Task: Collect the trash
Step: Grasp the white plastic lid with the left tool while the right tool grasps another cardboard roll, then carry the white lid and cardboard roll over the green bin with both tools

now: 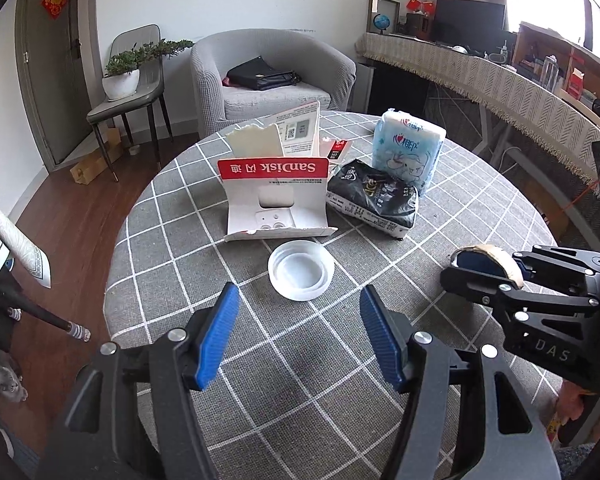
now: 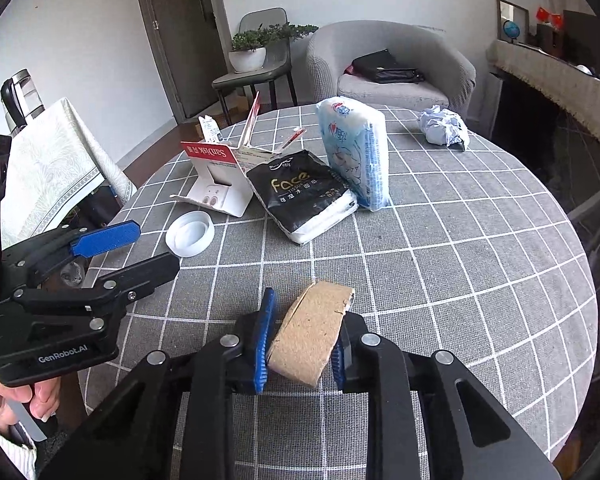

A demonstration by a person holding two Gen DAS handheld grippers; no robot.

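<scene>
My right gripper (image 2: 302,340) is shut on a squashed cardboard tube (image 2: 314,334) and holds it over the near side of the round table; the tube also shows in the left wrist view (image 1: 490,258). My left gripper (image 1: 300,334) is open and empty, just short of a white plastic lid (image 1: 301,275), which also shows in the right wrist view (image 2: 190,233). A torn SanDisk card package (image 1: 274,200) stands behind the lid. A crumpled paper ball (image 2: 444,126) lies at the far right of the table.
A black tissue pack (image 1: 374,200) and a blue-white tissue pack (image 1: 408,148) sit mid-table on the grey checked cloth (image 1: 340,360). A grey armchair (image 1: 268,76) and a chair with a potted plant (image 1: 122,80) stand beyond. A cat (image 1: 8,380) sits on the floor at left.
</scene>
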